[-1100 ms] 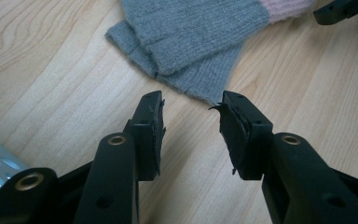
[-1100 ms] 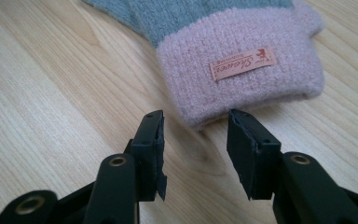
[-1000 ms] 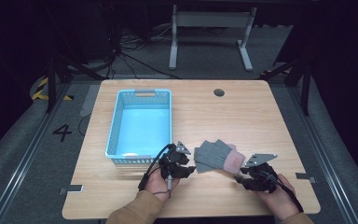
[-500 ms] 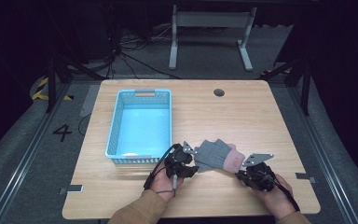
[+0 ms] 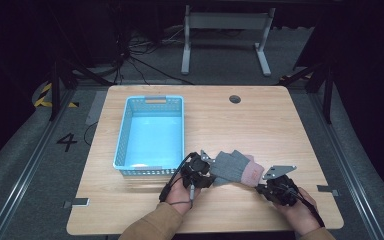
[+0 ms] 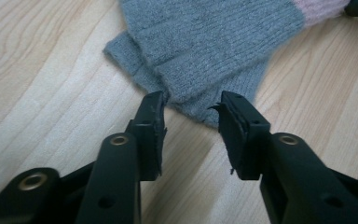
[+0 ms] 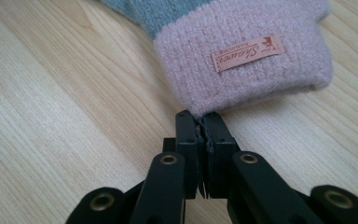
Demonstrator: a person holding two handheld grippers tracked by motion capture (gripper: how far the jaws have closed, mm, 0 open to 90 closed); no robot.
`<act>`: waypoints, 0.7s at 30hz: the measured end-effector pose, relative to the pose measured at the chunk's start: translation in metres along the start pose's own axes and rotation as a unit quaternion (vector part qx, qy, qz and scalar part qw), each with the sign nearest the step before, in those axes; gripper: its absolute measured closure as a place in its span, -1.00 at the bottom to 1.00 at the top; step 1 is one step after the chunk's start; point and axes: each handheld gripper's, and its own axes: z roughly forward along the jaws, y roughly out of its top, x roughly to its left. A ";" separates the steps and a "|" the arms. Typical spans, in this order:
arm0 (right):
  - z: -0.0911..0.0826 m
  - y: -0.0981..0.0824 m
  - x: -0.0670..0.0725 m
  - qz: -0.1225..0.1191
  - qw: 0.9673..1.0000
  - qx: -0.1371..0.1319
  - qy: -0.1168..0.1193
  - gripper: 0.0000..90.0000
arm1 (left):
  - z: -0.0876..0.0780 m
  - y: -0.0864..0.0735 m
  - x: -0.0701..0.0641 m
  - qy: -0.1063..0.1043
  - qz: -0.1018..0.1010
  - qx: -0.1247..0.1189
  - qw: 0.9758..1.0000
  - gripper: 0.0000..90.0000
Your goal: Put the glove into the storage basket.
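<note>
The glove [image 6: 205, 42] runs off the top edge in the left gripper view, and its grey part is cut off in the right gripper view. The lettering on its label [image 7: 247, 53] is too small to read.

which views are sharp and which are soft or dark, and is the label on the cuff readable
High view: table evenly lit, surroundings nearly black, the glove small and soft. Left gripper view: grey knit crisp, nearest jaw parts blurred. Right gripper view: the pink cuff and its label fairly sharp, though the script is too small to read surely.
</note>
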 end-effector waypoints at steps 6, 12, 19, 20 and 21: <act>0.000 0.000 -0.001 -0.005 1.000 -0.001 0.002 0.93 | 0.004 0.001 0.001 0.002 -0.008 0.011 1.000 0.39; 0.000 0.000 0.000 -0.009 1.000 -0.001 0.002 0.93 | 0.005 0.006 0.004 -0.008 -0.009 0.023 1.000 0.38; 0.000 0.000 0.000 -0.013 1.000 -0.001 0.002 0.93 | 0.007 0.010 0.005 -0.018 -0.010 0.029 0.999 0.45; 0.000 0.000 0.000 -0.014 1.000 -0.001 0.003 0.93 | 0.007 0.010 0.005 -0.017 -0.009 0.031 0.999 0.45; 0.001 0.000 0.001 -0.015 1.000 -0.001 0.003 0.93 | 0.007 0.011 0.005 -0.016 -0.009 0.032 0.999 0.47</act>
